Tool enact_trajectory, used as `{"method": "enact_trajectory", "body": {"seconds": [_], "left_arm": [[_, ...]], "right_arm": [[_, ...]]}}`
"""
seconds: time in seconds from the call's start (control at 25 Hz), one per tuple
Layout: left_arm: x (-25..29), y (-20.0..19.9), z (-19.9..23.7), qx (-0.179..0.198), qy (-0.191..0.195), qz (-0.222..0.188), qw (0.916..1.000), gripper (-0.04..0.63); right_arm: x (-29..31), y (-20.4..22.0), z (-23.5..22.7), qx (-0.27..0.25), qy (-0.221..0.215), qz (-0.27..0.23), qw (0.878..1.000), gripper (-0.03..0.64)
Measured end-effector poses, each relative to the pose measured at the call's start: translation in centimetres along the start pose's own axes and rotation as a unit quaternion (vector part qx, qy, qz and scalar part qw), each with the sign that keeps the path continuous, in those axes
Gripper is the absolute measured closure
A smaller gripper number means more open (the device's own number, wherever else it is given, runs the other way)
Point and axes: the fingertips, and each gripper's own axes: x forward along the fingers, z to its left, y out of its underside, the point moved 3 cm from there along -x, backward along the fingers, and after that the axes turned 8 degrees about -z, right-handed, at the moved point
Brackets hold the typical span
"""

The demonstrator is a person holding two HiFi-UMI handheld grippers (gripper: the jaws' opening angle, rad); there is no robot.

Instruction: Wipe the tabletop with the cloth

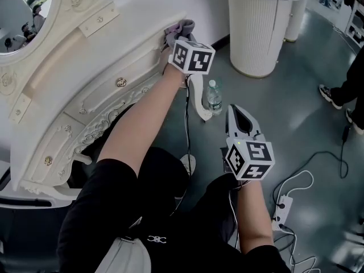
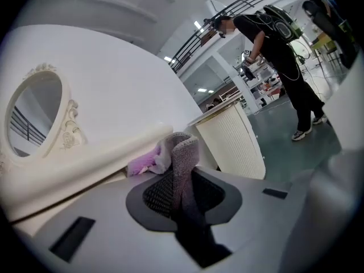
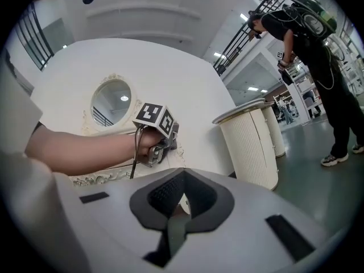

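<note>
Cloth (image 1: 181,30), grey with a pink-purple part, lies at upper centre of the head view on the edge of the white tabletop (image 1: 136,16). It is clamped between the jaws of the left gripper (image 1: 183,43), its folds bunched above the pads in the left gripper view. Right gripper (image 1: 238,114) hangs at centre right of the head view over the grey floor (image 1: 296,112), well apart from the tabletop, jaws pressed together on nothing. 1 water bottle (image 1: 214,97) stands on the floor between the 2 grippers, just beside a white table leg (image 1: 200,104).
</note>
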Motion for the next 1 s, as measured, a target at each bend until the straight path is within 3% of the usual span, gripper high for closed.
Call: {"method": "enact_trajectory", "body": {"seconds": [0.12,0.28,0.44,0.48,0.6,0.64,0.88,1.0], "left_arm": [[0.5,0.1,0.0,-0.004,0.0,0.011,0.9999,0.518],[0.4,1.1,-1.2,0.041,0.0,0.002,0.9992,0.518],[0.5,4.9,-3.6,0.002,0.043,0.06,0.9973,0.518],[0.5,5.9,-4.0,0.01,0.045,0.063,0.997,0.518],[0.6,8.8,-5.6,0.085,0.045,0.06,0.9935,0.518],[0.7,9.9,-6.2,0.089,0.05,0.068,0.9924,0.518],[1.1,14.2,-10.5,0.09,0.095,0.097,0.9867,0.518],[1.3,16.6,-13.1,0.069,0.127,0.13,0.9809,0.518]], "right_arm": [[-0.7,0.1,-0.5,0.001,0.014,0.0,1.0,0.614],[-1.8,1.2,-1.3,0.006,0.028,0.006,1.0,0.614],[-2.6,2.1,-1.7,0.013,0.041,0.013,0.999,0.614],[-2.9,2.3,-1.6,0.012,0.043,0.015,0.999,0.614],[-3.5,2.9,-1.7,0.0,0.048,0.023,0.999,0.614],[-3.8,3.1,-2.0,-0.002,0.052,0.026,0.998,0.614],[-4.5,4.6,-3.5,0.002,0.077,0.04,0.996,0.614],[-4.8,5.8,-4.2,0.004,0.085,0.052,0.995,0.614]]}}
